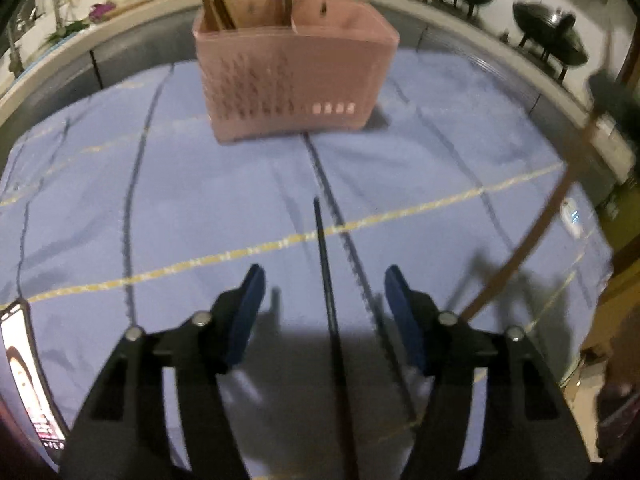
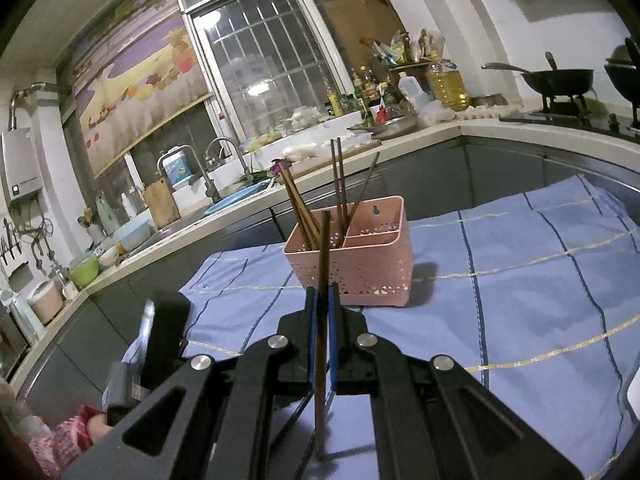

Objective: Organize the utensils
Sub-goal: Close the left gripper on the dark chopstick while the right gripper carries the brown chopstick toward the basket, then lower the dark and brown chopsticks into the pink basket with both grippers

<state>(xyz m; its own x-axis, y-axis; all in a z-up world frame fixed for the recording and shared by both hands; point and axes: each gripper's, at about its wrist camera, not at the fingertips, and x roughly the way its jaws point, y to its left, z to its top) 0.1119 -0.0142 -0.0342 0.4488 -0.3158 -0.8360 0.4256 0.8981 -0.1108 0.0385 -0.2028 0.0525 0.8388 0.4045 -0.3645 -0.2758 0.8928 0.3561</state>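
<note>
A pink two-part utensil basket [image 1: 294,68] stands on the blue cloth, with several chopsticks upright in its left part; it also shows in the right wrist view [image 2: 360,256]. My left gripper [image 1: 325,292] is open low over the cloth, and a dark chopstick [image 1: 328,304] lies on the cloth between its fingers. My right gripper [image 2: 322,300] is shut on a brown chopstick [image 2: 322,320] and holds it upright, short of the basket. That held chopstick shows blurred at the right of the left wrist view [image 1: 532,236].
A blue checked cloth [image 1: 200,200] covers the table. A phone [image 1: 24,376] lies at its left edge. Kitchen counters with a sink [image 2: 236,196], bottles and woks [image 2: 560,80] ring the table.
</note>
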